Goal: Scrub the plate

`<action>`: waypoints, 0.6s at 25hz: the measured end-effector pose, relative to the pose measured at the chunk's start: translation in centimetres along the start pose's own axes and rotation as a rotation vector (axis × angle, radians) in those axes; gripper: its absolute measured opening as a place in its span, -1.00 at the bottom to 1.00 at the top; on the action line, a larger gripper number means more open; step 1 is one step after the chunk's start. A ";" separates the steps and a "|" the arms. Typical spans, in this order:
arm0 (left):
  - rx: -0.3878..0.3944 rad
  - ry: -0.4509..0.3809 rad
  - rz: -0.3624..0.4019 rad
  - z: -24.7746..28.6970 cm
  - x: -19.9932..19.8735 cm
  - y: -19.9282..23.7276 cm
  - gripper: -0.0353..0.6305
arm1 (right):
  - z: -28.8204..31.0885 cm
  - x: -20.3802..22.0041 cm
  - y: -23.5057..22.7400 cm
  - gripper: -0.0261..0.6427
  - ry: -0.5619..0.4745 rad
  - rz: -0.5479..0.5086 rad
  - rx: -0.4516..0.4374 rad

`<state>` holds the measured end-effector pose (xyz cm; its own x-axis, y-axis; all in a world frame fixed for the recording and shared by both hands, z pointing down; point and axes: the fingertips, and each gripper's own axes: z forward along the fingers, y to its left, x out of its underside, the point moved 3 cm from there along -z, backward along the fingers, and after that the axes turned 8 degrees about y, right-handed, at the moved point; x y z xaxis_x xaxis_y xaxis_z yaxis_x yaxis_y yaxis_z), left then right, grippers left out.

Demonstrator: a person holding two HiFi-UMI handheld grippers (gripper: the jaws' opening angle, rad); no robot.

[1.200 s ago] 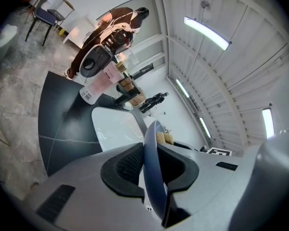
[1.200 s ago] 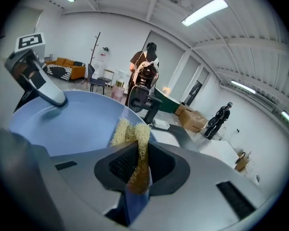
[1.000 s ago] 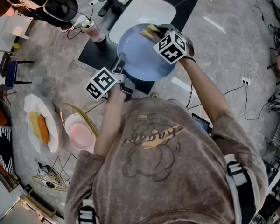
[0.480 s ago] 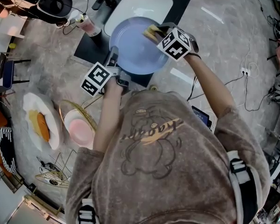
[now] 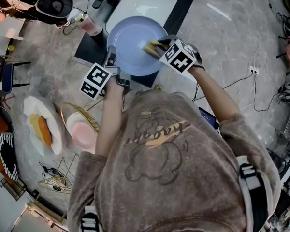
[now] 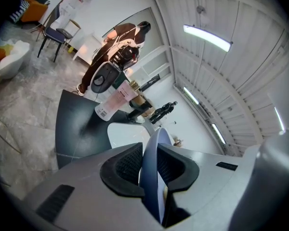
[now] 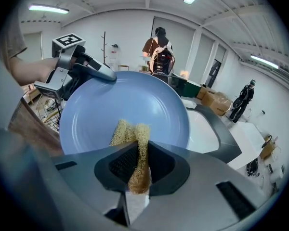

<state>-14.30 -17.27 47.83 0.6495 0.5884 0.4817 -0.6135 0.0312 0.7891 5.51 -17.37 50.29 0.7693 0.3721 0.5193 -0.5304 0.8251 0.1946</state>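
The head view is showing the whole layout: a pale blue plate [image 5: 130, 40] is hanging in the air over the near rim of a white sink [image 5: 147, 4], which is sitting in a dark panel toward the far side of the grey table [image 5: 222, 47], with a pink bottle [image 5: 89, 25] standing just left of the sink and a white dish [image 5: 38, 110] holding orange food lying near the table's left edge. The left gripper view is giving only the plate's thin edge, running straight up between the pads, and there the left gripper [image 6: 151, 163] is clamping the rim from both sides. The right gripper view is looking onto the plate's full face, tilted toward it, with the other gripper biting the rim at the upper left and a person [image 7: 159, 54] standing far behind. In that view the right gripper [image 7: 137, 165] is pinching a straw-coloured, fibrous scrub pad [image 7: 130, 134], whose free end is pressing against the lower middle of the plate. The plate's face is looking smooth, glossy and evenly blue, with a faint ring marking where the raised rim begins.
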 end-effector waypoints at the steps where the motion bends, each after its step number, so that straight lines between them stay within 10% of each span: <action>1: -0.004 -0.006 -0.003 0.0 -0.1 0.1 -0.68 | 0.1 -0.1 0.4 -0.77 -0.001 0.005 -0.016; 15: -0.029 -0.048 0.008 -0.9 -1.0 0.9 -0.68 | -0.1 -3.0 5.4 -0.77 -0.065 0.025 -0.186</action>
<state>-15.85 -17.13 47.72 0.6649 0.5492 0.5062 -0.6312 0.0508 0.7739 0.39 -13.95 49.71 0.7291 0.3703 0.5756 -0.4695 0.8825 0.0269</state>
